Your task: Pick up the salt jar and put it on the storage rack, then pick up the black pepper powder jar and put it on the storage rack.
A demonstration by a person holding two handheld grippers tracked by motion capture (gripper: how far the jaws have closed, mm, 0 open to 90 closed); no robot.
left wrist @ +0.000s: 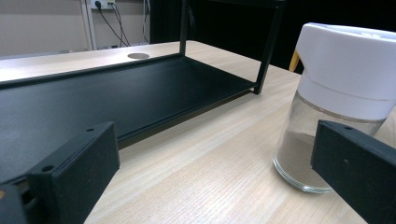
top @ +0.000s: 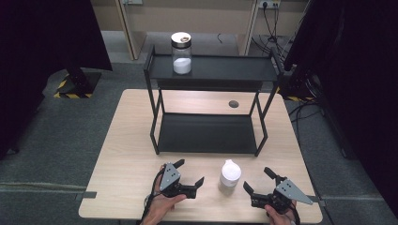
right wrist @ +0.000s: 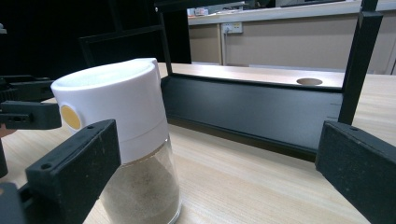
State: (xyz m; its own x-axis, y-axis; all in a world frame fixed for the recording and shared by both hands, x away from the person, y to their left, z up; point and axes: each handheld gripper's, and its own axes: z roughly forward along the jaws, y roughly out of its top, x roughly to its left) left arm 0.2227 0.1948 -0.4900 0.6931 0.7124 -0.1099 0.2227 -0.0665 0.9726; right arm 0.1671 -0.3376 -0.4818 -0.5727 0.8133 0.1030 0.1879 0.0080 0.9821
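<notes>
A white-capped shaker (top: 230, 176) stands on the counter (top: 126, 154) between the left tool (top: 192, 174) and right tool (top: 257, 180). Both tools are spread wide, empty. A jar (top: 181, 53) sits atop the black shelf (top: 216, 70).

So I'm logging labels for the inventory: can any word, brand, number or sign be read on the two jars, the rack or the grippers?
No readable text.
White-capped shaker: a plain yellow dot on the cap, no lettering.
Jar on the rack's top shelf: no label visible.
Left gripper and right gripper: no markings visible.
Black-and-yellow hazard stripes on the floor: pattern only, no words.
</notes>
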